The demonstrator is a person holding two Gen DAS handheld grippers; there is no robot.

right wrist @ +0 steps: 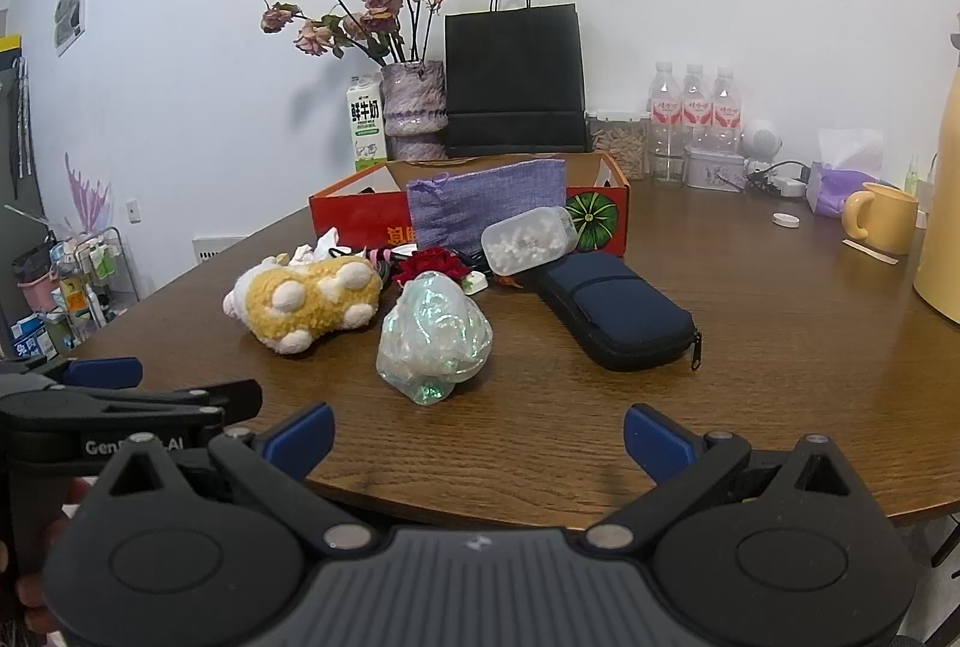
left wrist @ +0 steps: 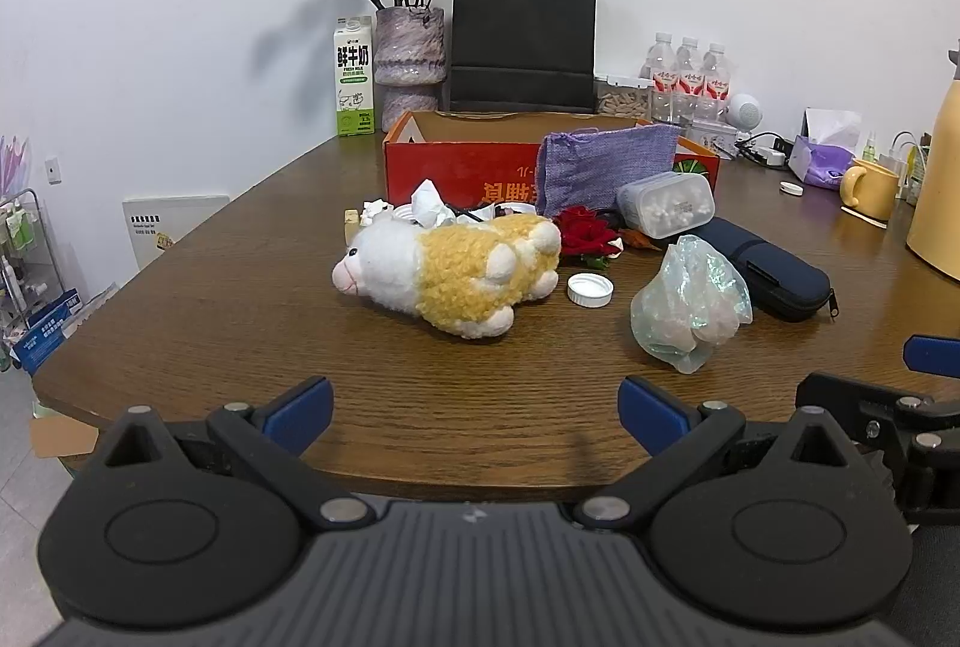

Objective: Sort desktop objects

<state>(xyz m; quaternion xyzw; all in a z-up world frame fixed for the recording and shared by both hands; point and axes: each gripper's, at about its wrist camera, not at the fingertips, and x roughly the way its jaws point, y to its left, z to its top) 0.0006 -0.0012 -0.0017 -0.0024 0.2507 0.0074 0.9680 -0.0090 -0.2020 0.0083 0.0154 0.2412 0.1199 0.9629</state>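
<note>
Brown wood grain runs under both tools at the table's near edge — the left gripper [left wrist: 475,410] and right gripper [right wrist: 479,437] hover with jaws spread wide, holding nothing. The clutter sits mid-table before the red cardboard box [left wrist: 468,167]: plush sheep [left wrist: 456,269], crinkled plastic bag [right wrist: 435,341], navy zip case [right wrist: 618,311], white cap [left wrist: 590,289]. The bag looks slippery and could squirm out of a pinch — and reaching past it risks nudging the pill tub [right wrist: 528,240] off the case.
</note>
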